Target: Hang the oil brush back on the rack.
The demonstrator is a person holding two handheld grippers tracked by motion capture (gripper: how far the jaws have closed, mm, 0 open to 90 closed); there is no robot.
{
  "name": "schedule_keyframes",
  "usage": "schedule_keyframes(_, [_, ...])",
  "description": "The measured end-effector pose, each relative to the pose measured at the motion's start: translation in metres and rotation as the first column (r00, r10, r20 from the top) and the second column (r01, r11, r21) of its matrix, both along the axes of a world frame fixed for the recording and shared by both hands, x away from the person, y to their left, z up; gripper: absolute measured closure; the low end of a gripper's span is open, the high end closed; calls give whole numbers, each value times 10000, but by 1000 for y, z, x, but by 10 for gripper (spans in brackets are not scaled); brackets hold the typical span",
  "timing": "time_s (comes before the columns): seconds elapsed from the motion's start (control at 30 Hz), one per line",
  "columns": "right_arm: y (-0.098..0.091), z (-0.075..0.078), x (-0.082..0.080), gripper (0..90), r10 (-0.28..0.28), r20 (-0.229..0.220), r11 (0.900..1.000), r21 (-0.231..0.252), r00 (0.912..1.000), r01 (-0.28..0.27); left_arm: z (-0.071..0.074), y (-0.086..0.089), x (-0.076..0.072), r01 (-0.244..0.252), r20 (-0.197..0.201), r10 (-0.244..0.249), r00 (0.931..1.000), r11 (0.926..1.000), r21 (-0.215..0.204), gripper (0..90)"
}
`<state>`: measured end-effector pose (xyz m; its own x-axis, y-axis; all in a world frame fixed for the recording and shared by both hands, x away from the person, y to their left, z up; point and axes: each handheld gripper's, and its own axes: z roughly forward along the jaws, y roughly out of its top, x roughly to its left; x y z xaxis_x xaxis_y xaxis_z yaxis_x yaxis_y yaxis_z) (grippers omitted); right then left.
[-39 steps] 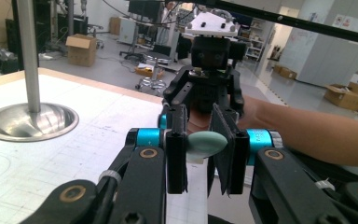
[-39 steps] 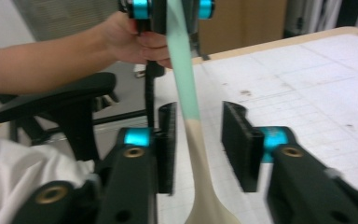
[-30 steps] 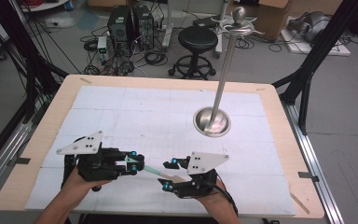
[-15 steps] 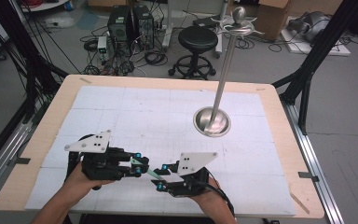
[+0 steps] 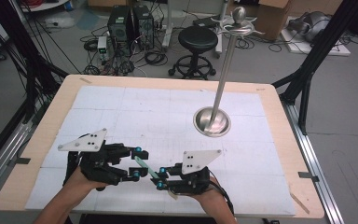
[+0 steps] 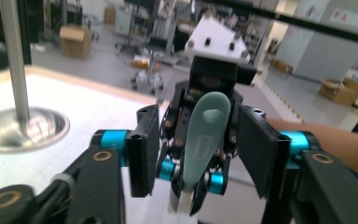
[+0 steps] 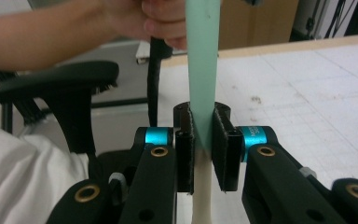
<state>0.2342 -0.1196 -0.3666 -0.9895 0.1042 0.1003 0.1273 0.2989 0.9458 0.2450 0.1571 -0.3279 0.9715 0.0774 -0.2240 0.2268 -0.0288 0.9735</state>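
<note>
The right gripper (image 7: 201, 154) has just been closing, and its two black pads (image 7: 184, 158) now pinch the mint-green toothbrush (image 7: 202, 70) near where the green handle meets its white end, pressed flat on both faces. The left gripper (image 6: 200, 161) has just been opening: in the left gripper view its jaws stand spread, one on each side of the toothbrush (image 6: 204, 140), with a clear gap on both sides, so nothing there bears on it. Seen from above, the toothbrush (image 5: 145, 165) runs as a slanted bar between the two tools, its long axis pointing from the right gripper (image 5: 160, 178) up and over toward the left gripper (image 5: 136, 162), handle end with the hole nearest the left one. The grip seems to have passed to the right hand (image 5: 204, 195), which is the one to carry it on. The steel stand (image 5: 212, 120) rises farther up the table (image 5: 279, 140), beyond the right gripper and well apart from it.
</note>
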Motion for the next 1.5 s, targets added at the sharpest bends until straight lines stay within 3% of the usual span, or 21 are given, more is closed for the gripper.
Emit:
schedule_keyframes(0.17, [-1,-2,1,810,230,-225,9973,708,9995,-213,-1,1,1,107,72,-102,9999,9980,-623,469])
schedule_keyframes(0.37, [0,-5,2,810,639,-341,9923,1084,9974,-599,0,3,3,512,106,-503,9987,9921,-1147,566])
schedule_keyframes(0.73, [2,-7,4,810,786,-412,9906,1158,9961,-734,-2,0,2,698,289,-675,9973,9935,-897,740])
schedule_keyframes(0.87, [3,-8,4,797,693,-537,9926,1036,9961,-635,-1,0,2,351,274,-337,9991,9979,-542,754])
schedule_keyframes(0.9, [3,-8,4,741,656,-673,9929,1037,9956,-584,-1,-1,1,257,278,-246,9993,9989,-391,755])
schedule_keyframes(0.93, [3,-8,5,626,389,-711,9935,1095,9967,-310,-1,-1,1,81,217,-76,9997,9997,-243,756])
schedule_keyframes(1.0, [2,-8,4,574,-12,-951,9946,1033,9955,111,-1,-1,1,-305,115,306,9995,9995,-50,756])
schedule_keyframes(1.07, [1,-7,2,552,-427,-755,9944,936,9962,497,0,-1,2,-731,56,730,9973,9973,71,757])
schedule_keyframes(1.17, [-1,-6,-2,532,-1131,-457,9902,777,9925,1164,1,-1,2,-1399,45,1398,9902,9899,246,757])
schedule_keyframes(1.3, [-1,-4,-6,545,-1935,165,9802,462,9810,1926,2,-1,2,-2199,159,2194,9755,9745,443,757])
schedule_keyframes(1.5, [4,-1,-8,596,-2639,671,9645,128,9622,2636,3,-4,0,-2810,305,2796,9596,9581,553,757])
